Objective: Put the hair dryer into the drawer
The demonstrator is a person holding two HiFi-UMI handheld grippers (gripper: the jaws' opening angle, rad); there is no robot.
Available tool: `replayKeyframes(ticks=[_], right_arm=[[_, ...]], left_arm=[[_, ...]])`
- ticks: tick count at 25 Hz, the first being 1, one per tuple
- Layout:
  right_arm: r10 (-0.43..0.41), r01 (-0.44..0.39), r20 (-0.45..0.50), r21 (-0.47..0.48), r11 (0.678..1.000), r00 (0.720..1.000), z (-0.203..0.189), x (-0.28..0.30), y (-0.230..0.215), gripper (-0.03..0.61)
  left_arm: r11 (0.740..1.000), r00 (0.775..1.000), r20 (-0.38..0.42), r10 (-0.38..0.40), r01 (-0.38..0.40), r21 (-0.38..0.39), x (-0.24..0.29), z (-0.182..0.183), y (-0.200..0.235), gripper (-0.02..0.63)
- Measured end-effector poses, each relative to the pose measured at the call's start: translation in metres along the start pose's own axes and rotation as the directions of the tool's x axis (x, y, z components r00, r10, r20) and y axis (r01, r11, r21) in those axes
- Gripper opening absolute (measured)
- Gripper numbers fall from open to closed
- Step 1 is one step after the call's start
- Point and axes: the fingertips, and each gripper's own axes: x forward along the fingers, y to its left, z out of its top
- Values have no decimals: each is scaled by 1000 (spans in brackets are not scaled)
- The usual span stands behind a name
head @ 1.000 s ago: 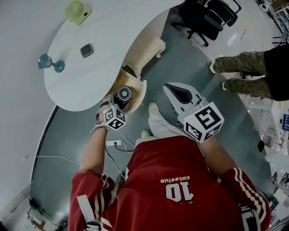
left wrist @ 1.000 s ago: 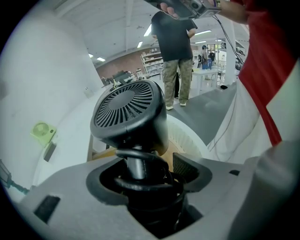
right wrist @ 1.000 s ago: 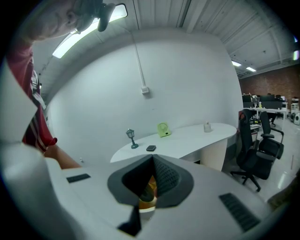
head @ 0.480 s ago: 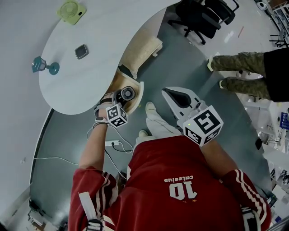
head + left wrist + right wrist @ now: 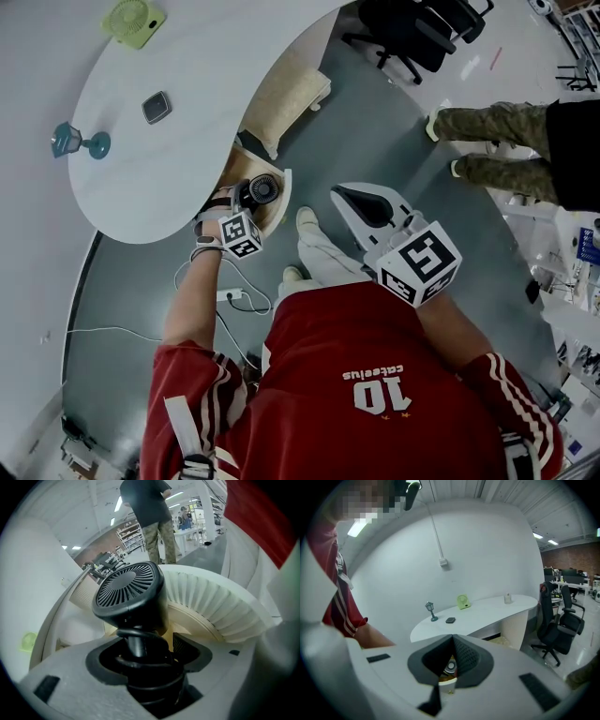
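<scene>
A black hair dryer (image 5: pixel 260 189) with a round grille hangs over the open drawer (image 5: pixel 282 193) under the white curved table (image 5: pixel 187 112). My left gripper (image 5: pixel 246 204) is shut on its handle, which has the cord coiled round it. In the left gripper view the hair dryer (image 5: pixel 129 595) stands up from between the jaws of the left gripper (image 5: pixel 140 651). Behind it are the drawer's wooden floor and white ribbed wall (image 5: pixel 211 597). My right gripper (image 5: pixel 345 195) hovers to the right of the drawer with nothing in it. In its own view the right gripper (image 5: pixel 452 639) is shut and points at the table.
On the table are a green fan (image 5: pixel 129 21), a small dark square object (image 5: pixel 156 107) and a teal lamp ornament (image 5: pixel 70 141). A black office chair (image 5: pixel 403 28) and another person's legs (image 5: pixel 497 141) are at the upper right. A power strip with cables (image 5: pixel 230 295) lies on the floor.
My left gripper has sunk toward the drawer with the hair dryer and rolled a little. The right gripper has kept its place.
</scene>
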Motion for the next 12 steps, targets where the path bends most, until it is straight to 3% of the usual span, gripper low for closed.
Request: replayKeyframes(ticks=[12], right_arm=[[-2,2,-46,-3,1000,999,-17,1,-7,5]], left_arm=[[995,999,-46,-28,33,92,42,-20,-10,311]])
